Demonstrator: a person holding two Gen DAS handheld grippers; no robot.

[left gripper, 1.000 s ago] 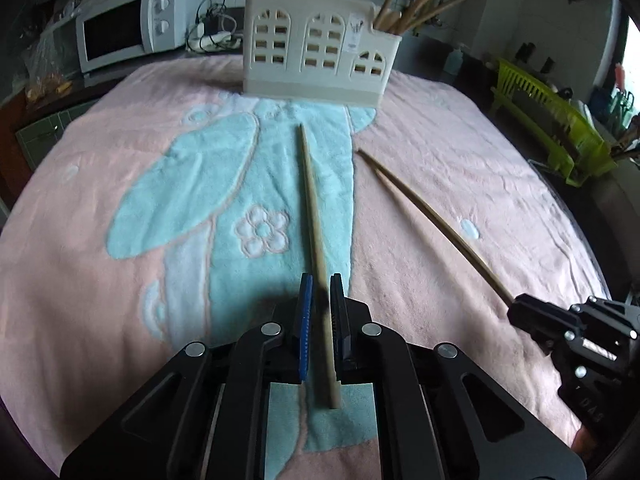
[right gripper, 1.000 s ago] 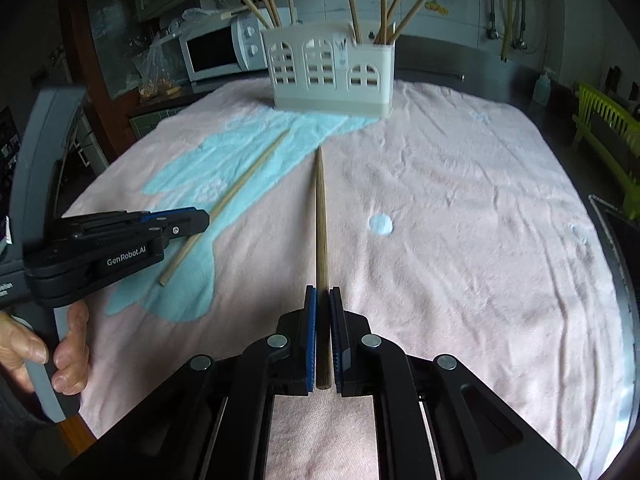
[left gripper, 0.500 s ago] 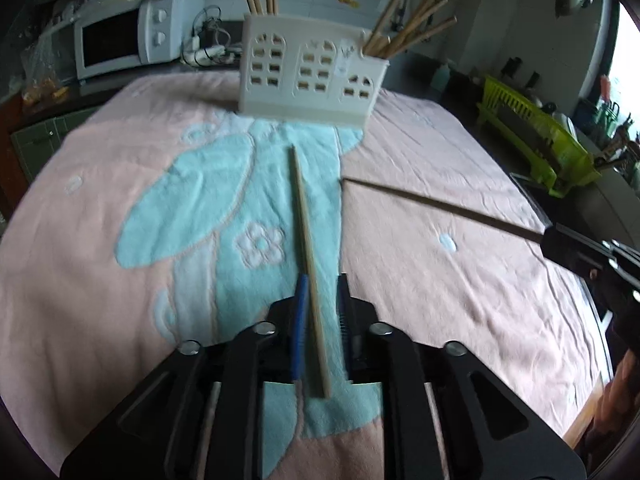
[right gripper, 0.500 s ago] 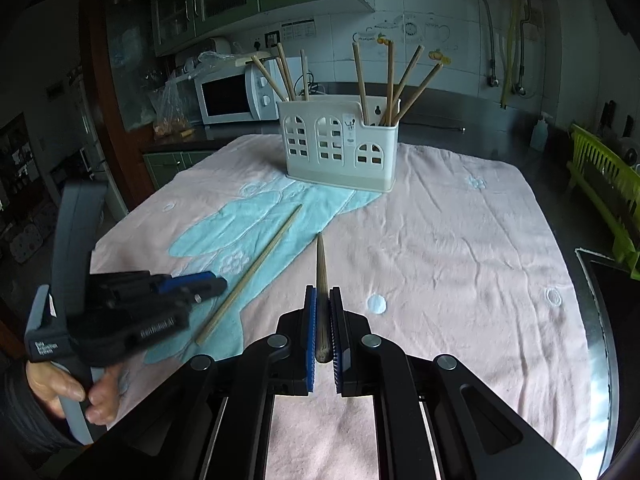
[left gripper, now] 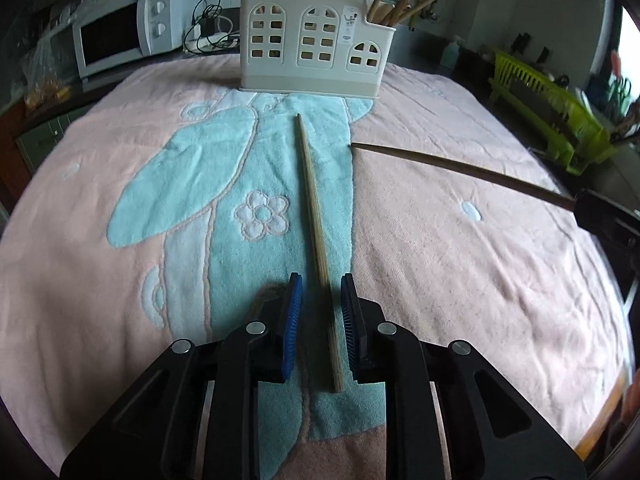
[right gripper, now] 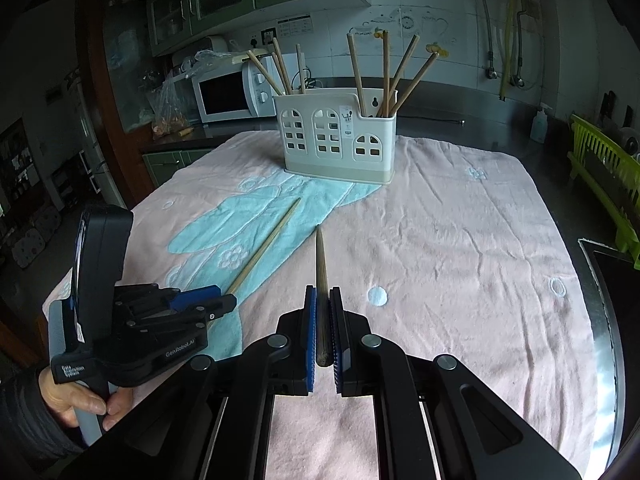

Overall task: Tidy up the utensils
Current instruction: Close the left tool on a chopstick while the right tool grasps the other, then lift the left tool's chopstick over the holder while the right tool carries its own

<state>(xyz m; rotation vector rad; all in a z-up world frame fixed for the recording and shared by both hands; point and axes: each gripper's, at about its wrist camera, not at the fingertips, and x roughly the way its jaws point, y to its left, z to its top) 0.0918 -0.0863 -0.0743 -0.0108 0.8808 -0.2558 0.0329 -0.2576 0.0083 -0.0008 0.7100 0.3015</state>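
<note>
1. Since the earlier frames, the left gripper [left gripper: 319,296] has spread its fingers from a near-closed stance to clearly apart, and the right gripper [right gripper: 322,312] has lifted its dark chopstick [right gripper: 321,280] off the towel [right gripper: 460,248].
2. Left gripper: blue pads parted on either side of the pale chopstick [left gripper: 316,236] without squeezing it; that stick lies flat on the towel's blue patch, thin end towards the holder [left gripper: 312,52].
3. Right gripper: fingers closed on the thick end of the dark chopstick, which points forward above the towel, tip aimed at the holder.
4. Count: two loose chopsticks, one pale on the towel and one dark in the right gripper.
5. Count in the holder, right wrist view: four sticks in the left compartment [right gripper: 280,68] and four in the right compartment [right gripper: 388,76]; the middle compartment shows none.
6. Holder: cream, with arched window cut-outs, upright at the towel's far edge.
7. View differences: the right wrist view shows the left gripper [right gripper: 208,304] from the side with the person's hand [right gripper: 80,400] on its handle; the left wrist view shows the dark chopstick [left gripper: 460,170] crossing in from the right.
8. Beyond: one microwave [right gripper: 228,96] at left, one green dish rack [left gripper: 552,120] at right.
</note>
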